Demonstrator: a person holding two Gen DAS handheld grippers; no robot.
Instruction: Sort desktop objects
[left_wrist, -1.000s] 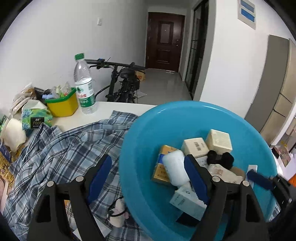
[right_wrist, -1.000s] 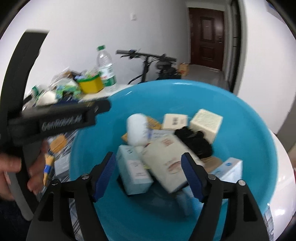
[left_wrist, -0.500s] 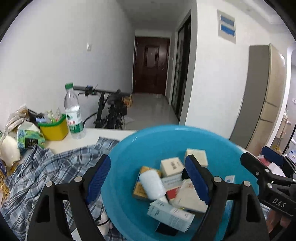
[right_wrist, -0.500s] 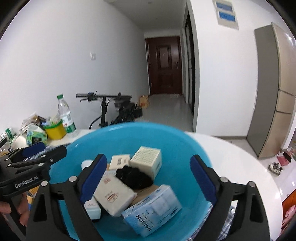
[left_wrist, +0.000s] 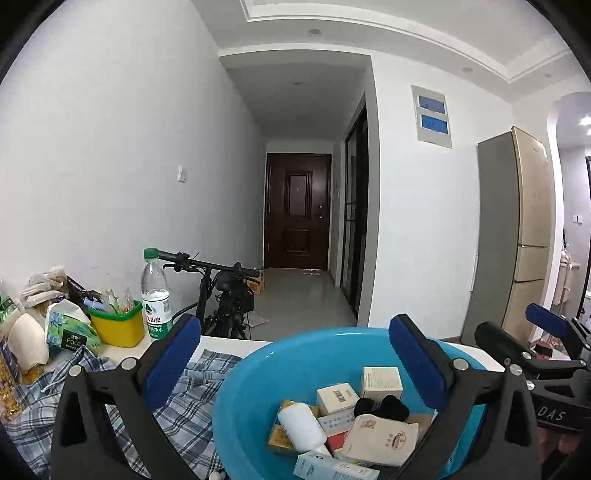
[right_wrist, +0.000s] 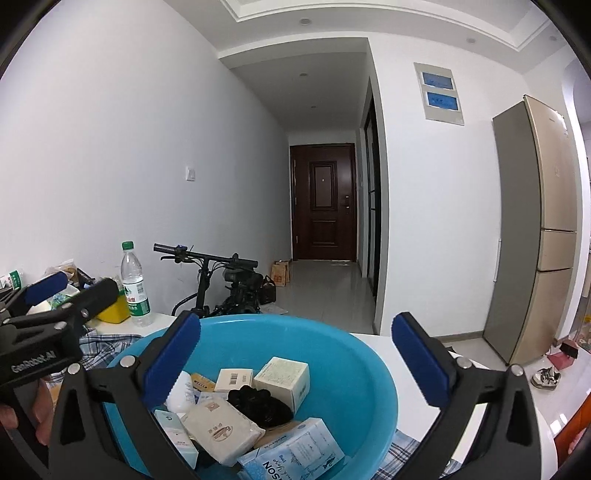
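Left gripper (left_wrist: 295, 354) and right gripper (right_wrist: 295, 350) are spread, jaws opening, nothing pinched. Boxes and pouches are piled inside the blue basin (left_wrist: 258, 369), which is bedded on the plaid shirt (left_wrist: 192, 398). Risk: the basin could be dragged if its rim is clipped.

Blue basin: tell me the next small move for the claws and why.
Probably tip the right claw down into the blue basin toward the white box on top of the pile. Both claws' jaws are opening with nothing between them, the left claw too. Both hang above the rim, pointing almost level, so neither can reach the items yet.
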